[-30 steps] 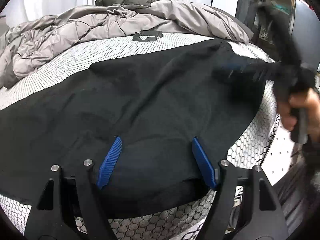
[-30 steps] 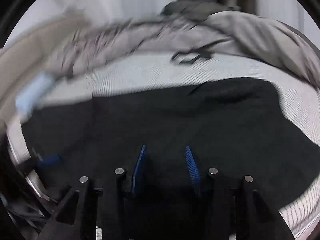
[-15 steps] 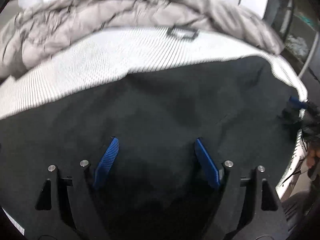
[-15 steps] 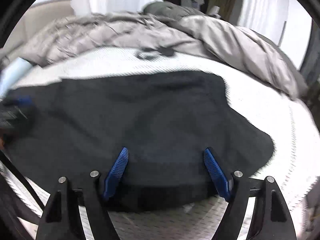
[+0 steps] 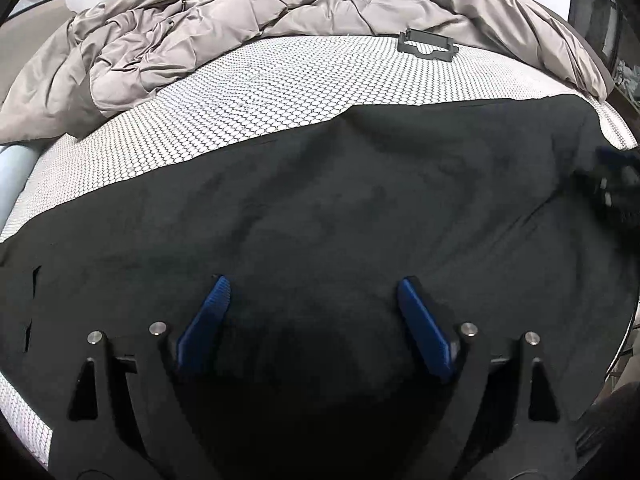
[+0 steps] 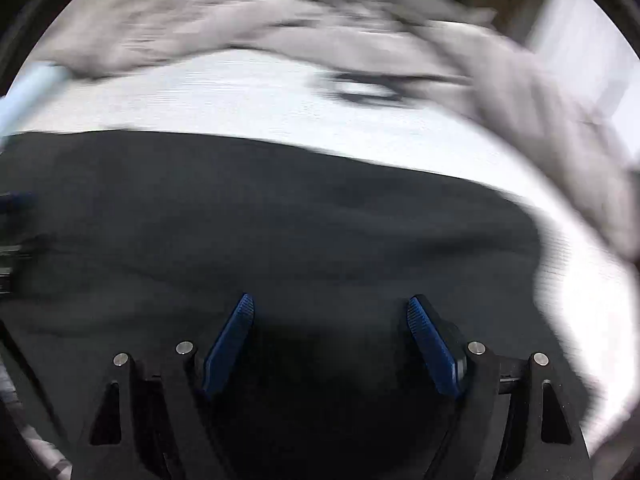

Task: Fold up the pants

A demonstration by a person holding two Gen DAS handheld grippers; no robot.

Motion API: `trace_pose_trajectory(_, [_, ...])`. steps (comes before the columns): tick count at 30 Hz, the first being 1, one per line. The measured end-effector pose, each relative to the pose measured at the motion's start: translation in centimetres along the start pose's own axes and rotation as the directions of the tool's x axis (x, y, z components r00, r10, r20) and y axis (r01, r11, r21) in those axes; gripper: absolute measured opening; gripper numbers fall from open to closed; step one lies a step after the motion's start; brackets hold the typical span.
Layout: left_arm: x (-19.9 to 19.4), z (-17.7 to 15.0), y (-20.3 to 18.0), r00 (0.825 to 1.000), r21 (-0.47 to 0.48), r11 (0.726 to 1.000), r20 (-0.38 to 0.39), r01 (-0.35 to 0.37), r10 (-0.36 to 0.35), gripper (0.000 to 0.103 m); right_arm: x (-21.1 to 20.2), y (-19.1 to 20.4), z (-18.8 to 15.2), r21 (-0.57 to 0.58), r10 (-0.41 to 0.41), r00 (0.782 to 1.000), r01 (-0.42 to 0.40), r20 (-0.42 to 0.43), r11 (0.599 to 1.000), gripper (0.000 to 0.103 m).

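Note:
The black pants (image 5: pixel 320 208) lie spread flat across a white honeycomb-patterned mattress (image 5: pixel 248 92). They also fill the lower half of the blurred right wrist view (image 6: pixel 280 232). My left gripper (image 5: pixel 314 292) is open, its blue pads hovering over the near part of the cloth, holding nothing. My right gripper (image 6: pixel 332 312) is open over the pants as well, empty. It shows as a dark blurred shape at the right edge of the left wrist view (image 5: pixel 616 188). The left gripper shows faintly at the left edge of the right wrist view (image 6: pixel 16 204).
A rumpled grey duvet (image 5: pixel 224 20) is heaped along the far side of the mattress. A small black plastic frame (image 5: pixel 427 42) lies on the sheet near it. A pale blue cylinder (image 5: pixel 14 168) sits at the far left mattress edge.
Both grippers have swung over the pants and come lower and nearer to the cloth. The right gripper opened wider between one second and half a second ago. The right view is in motion blur.

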State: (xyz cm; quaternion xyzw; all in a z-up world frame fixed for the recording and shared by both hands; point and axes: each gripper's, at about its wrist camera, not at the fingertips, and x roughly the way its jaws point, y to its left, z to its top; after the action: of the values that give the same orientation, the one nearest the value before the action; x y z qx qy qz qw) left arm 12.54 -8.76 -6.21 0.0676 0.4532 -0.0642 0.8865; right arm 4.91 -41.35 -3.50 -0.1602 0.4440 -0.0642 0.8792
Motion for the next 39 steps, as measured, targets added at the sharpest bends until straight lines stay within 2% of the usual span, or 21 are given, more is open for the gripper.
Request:
trace_pose_trajectory(1, [0.1, 0.0, 0.0, 1.0, -0.001, 1.0, -0.001, 0.0, 0.0, 0.085, 0.7, -2.0, -0.6, 0.028, -0.123, 0.992, 0.124, -0.014, 0.992, 0.081])
trace_pose_trajectory(2, [0.2, 0.0, -0.1, 1.0, 0.0, 1.0, -0.002, -0.002, 0.002, 0.085, 1.2, -3.3, -1.0, 0.06, -0.167, 0.985, 0.169, -0.033, 0.984, 0.081])
trace_pose_trajectory(5, [-0.1, 0.2, -0.5, 1.0, 0.011, 1.0, -0.004, -0.018, 0.018, 0.084, 0.8, -5.9, -1.9, 0.175, -0.069, 0.997, 0.071, -0.018, 0.982, 0.081])
trace_pose_trajectory(8, [-1.9, 0.7, -0.6, 1.0, 0.015, 1.0, 0.028, -0.004, 0.004, 0.084, -2.2, -5.1, -1.4, 0.144, -0.063, 0.996, 0.053, 0.064, 0.988, 0.081])
trace_pose_trajectory(12, [-3.9, 2.9, -1.1, 0.992, 0.031, 0.998, 0.113, 0.055, -0.059, 0.084, -4.2, -2.4, 0.4, 0.114, 0.118, 0.981, -0.136, 0.151, 0.984, 0.082])
trace_pose_trajectory(13, [-3.5, 3.8, -1.4, 0.992, 0.037, 0.997, 0.106, 0.062, -0.066, 0.084, -3.8, -1.4, 1.3, 0.103, 0.168, 0.976, -0.183, 0.138, 0.978, 0.082])
trace_pose_trajectory(16, [-0.3, 6.6, -2.6, 0.993, 0.05, 0.992, 0.012, 0.119, -0.12, 0.084, -1.9, 0.7, 3.8, 0.115, 0.294, 0.95, -0.305, 0.103, 0.945, 0.082])
trace_pose_trajectory(18, [2.0, 7.6, -3.4, 0.994, 0.065, 0.993, -0.057, 0.094, -0.091, 0.083, -0.3, 1.9, 4.4, 0.162, 0.358, 0.932, -0.363, 0.06, 0.918, 0.081])
trace_pose_trajectory(20, [4.0, 7.8, -3.7, 0.993, 0.087, 0.993, -0.1, 0.076, -0.067, 0.082, 0.6, 3.6, 4.7, 0.131, 0.386, 0.923, -0.384, 0.009, 0.914, 0.081])
trace_pose_trajectory(22, [4.9, 8.1, -3.7, 0.993, 0.073, 0.994, -0.096, 0.083, -0.076, 0.082, 1.5, 5.8, 5.2, 0.01, 0.316, 0.948, -0.316, -0.046, 0.949, 0.081])
trace_pose_trajectory(24, [5.4, 8.7, -3.1, 0.995, 0.05, 0.997, -0.077, 0.06, -0.056, 0.082, 2.7, 6.5, 5.7, -0.034, 0.262, 0.963, -0.264, -0.057, 0.964, 0.081])
trace_pose_trajectory(25, [5.7, 9.1, -2.5, 0.997, 0.022, 0.999, -0.067, 0.029, -0.027, 0.082, 3.3, 6.2, 5.9, -0.016, 0.236, 0.97, -0.238, -0.061, 0.971, 0.081])
trace_pose_trajectory(27, [6.3, 9.5, -1.3, 0.998, -0.052, 0.999, -0.064, -0.003, -0.001, 0.082, 4.1, 4.6, 6.5, 0.033, 0.124, 0.991, -0.122, -0.047, 0.992, 0.082])
trace_pose_trajectory(28, [6.3, 9.6, -0.6, 0.998, -0.087, 0.996, -0.06, -0.002, -0.003, 0.082, 4.4, 3.7, 6.6, 0.056, 0.034, 0.998, -0.032, -0.047, 0.998, 0.082])
trace_pose_trajectory(30, [5.6, 9.6, 0.0, 0.999, -0.109, 0.994, -0.039, -0.018, 0.014, 0.073, 4.5, 1.8, 6.5, 0.099, -0.1, 0.994, 0.104, -0.048, 0.99, 0.082])
trace_pose_trajectory(31, [4.6, 9.5, 0.0, 1.0, -0.116, 0.993, -0.018, -0.027, 0.026, 0.072, 4.2, 1.2, 6.4, 0.116, -0.097, 0.994, 0.101, -0.044, 0.988, 0.081])
trace_pose_trajectory(33, [2.5, 9.1, -0.2, 0.999, -0.114, 0.993, 0.026, 0.028, -0.026, 0.072, 2.6, 0.4, 5.9, 0.145, -0.006, 1.0, 0.007, -0.008, 0.989, 0.081])
trace_pose_trajectory(35, [-0.5, 7.6, -1.5, 0.985, -0.076, 0.984, 0.085, 0.16, -0.153, 0.073, 0.3, 0.8, 5.3, 0.133, 0.137, 0.99, -0.142, 0.045, 0.981, 0.081])
trace_pose_trajectory(37, [-2.2, 6.0, -3.7, 0.965, 0.014, 0.97, 0.097, 0.244, -0.244, 0.079, -2.1, 2.1, 4.3, 0.096, 0.273, 0.957, -0.282, 0.098, 0.954, 0.082])
trace_pose_trajectory(38, [-2.5, 5.1, -5.1, 0.961, 0.077, 0.964, 0.084, 0.256, -0.262, 0.081, -2.7, 3.3, 3.5, 0.072, 0.358, 0.93, -0.364, 0.088, 0.928, 0.082])
trace_pose_trajectory(39, [-2.3, 4.3, -6.6, 0.964, 0.129, 0.959, 0.057, 0.252, -0.261, 0.081, -2.5, 4.2, 3.1, 0.056, 0.392, 0.917, -0.396, 0.072, 0.916, 0.082])
